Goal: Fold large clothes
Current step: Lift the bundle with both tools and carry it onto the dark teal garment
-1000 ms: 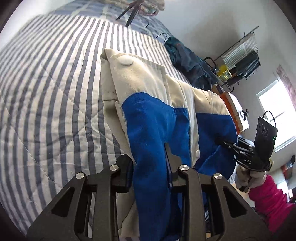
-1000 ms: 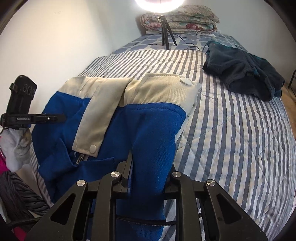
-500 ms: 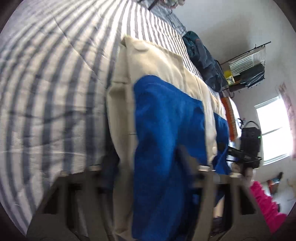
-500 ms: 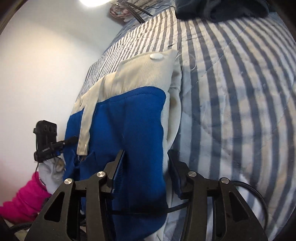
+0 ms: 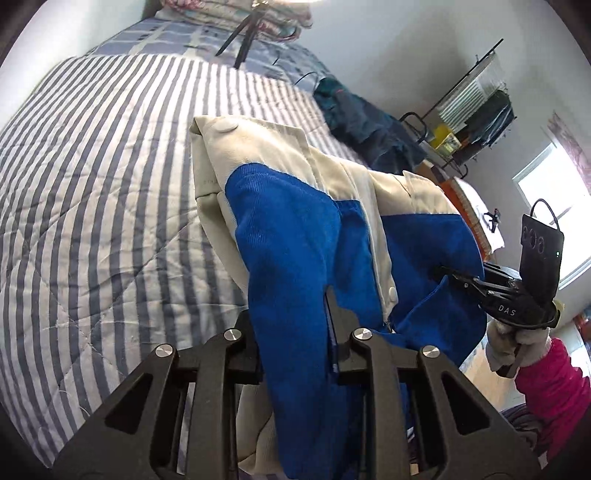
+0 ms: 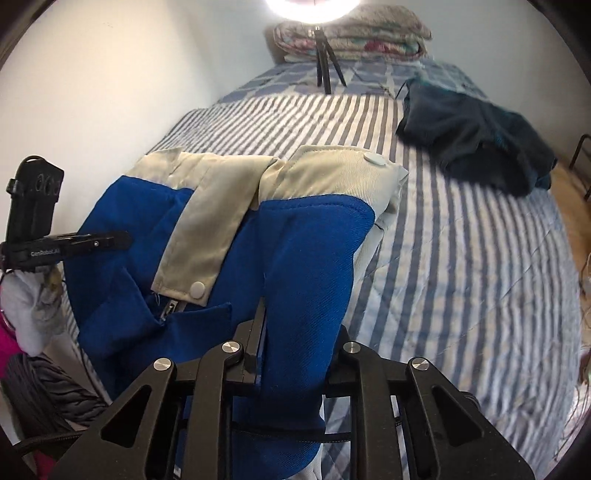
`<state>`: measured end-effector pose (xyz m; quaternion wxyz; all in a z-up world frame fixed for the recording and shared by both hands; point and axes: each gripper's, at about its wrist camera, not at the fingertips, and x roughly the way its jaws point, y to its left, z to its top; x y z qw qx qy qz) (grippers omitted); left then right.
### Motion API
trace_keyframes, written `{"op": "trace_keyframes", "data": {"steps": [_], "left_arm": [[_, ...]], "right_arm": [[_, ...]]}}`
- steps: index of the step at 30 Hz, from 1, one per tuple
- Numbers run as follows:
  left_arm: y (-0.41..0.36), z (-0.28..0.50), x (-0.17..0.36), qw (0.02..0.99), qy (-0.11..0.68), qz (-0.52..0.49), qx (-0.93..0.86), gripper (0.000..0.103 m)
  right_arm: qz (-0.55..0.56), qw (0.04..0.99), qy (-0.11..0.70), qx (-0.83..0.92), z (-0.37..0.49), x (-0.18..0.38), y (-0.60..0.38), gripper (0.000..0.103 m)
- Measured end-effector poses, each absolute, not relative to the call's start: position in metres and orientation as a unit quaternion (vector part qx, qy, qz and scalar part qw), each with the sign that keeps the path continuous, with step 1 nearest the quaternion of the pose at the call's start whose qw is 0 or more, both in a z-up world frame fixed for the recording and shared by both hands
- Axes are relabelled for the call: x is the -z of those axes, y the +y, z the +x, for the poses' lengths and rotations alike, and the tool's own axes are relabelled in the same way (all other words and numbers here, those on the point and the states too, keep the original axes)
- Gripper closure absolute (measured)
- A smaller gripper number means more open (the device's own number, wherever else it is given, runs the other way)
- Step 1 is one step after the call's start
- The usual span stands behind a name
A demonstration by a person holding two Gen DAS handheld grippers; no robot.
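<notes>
Both grippers, left gripper [image 5: 291, 314] and right gripper [image 6: 295, 328], clamp the jacket [image 5: 295, 236].

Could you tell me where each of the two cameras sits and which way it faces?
Left wrist: sits on the left gripper, looks down along its fingers over the blue-and-cream jacket and striped bed; the right gripper and a pink sleeve show at right.
Right wrist: sits on the right gripper, faces up the bed toward the pillows; the left gripper shows at left.
Shared: jacket, bed, dark garment, tripod.
</notes>
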<state>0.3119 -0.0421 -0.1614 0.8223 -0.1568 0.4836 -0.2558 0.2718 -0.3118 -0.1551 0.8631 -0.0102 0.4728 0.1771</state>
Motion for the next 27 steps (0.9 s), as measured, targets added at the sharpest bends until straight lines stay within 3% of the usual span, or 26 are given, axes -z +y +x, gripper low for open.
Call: {"op": "trace_keyframes", "data": {"steps": [13,27], "left_arm": [[-0.111,0.335,0.118,0.827,0.454,-0.132,0.305,0.081],[-0.208,0.423,0.086,0.832,0.418,-0.111,0.348,0.081]], "right_arm": [[-0.020,0.890,0.435,-0.136,0.258,0.104,-0.370,0.085],[-0.054,0.911,0.402,-0.073,0.314,0.061,-0.441,0.085]]}}
